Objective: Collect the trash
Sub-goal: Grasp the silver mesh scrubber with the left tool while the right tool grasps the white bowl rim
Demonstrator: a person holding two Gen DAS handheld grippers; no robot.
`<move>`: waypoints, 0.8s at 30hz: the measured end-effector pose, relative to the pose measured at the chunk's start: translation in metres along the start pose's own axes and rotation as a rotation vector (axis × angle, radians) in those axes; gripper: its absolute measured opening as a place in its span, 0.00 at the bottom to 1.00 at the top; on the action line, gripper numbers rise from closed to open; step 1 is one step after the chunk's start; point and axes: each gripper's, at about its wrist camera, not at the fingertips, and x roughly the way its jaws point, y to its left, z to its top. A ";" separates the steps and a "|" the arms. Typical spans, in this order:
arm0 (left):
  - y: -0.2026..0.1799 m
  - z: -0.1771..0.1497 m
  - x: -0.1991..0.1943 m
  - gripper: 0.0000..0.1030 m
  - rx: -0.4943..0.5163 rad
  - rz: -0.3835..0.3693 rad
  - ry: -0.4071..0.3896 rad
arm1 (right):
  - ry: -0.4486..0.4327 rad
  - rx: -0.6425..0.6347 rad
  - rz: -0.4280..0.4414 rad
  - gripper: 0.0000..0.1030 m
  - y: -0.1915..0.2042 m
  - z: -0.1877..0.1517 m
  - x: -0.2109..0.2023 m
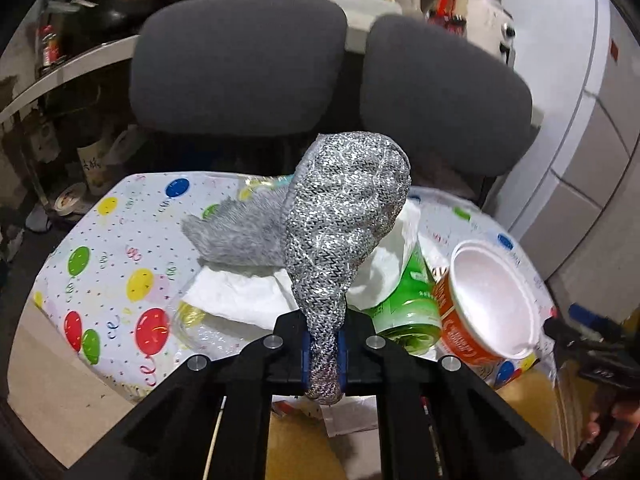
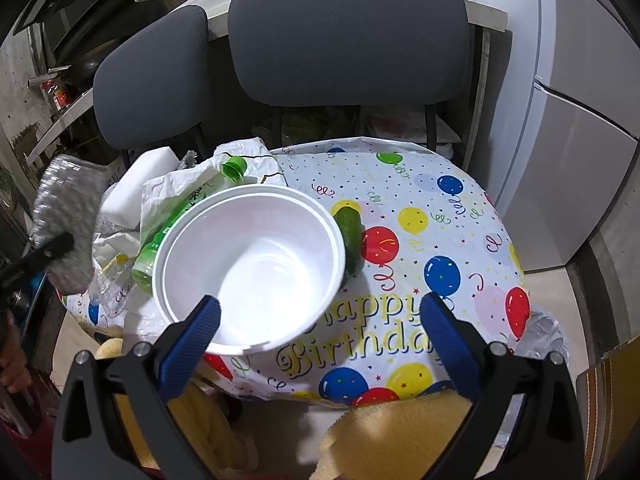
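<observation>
While the left gripper (image 1: pixel 323 354) is clamping the silver metallic scouring cloth (image 1: pixel 346 216), the right gripper (image 2: pixel 320 334) is waiting with jaws apart; next, bin it.

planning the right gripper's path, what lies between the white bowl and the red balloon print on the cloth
A green cucumber lies between them, against the white bowl; the right wrist view shows it.

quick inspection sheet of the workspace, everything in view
surface: round table under a balloon birthday cloth
job's things: silver scouring cloth; white foam bowl; green bottle; crumpled white paper
clutter: cucumber; white sponge block
grippers: left gripper shut on the silver scouring cloth; right gripper open, its left finger over the bowl's rim
cables: nothing seen
surroundings: two grey chairs; fridge
</observation>
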 end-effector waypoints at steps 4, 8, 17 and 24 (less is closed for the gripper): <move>0.000 0.001 -0.027 0.09 -0.024 0.014 -0.054 | -0.012 -0.002 -0.015 0.94 -0.001 -0.002 -0.002; -0.005 0.003 -0.049 0.09 -0.024 -0.004 -0.098 | -0.027 0.001 -0.016 0.88 -0.001 0.002 -0.002; -0.015 -0.006 -0.028 0.09 -0.014 -0.057 -0.036 | 0.093 0.050 -0.068 0.48 -0.012 0.017 0.055; -0.017 -0.010 -0.019 0.09 -0.011 -0.060 -0.016 | 0.145 0.090 -0.034 0.25 -0.014 0.012 0.072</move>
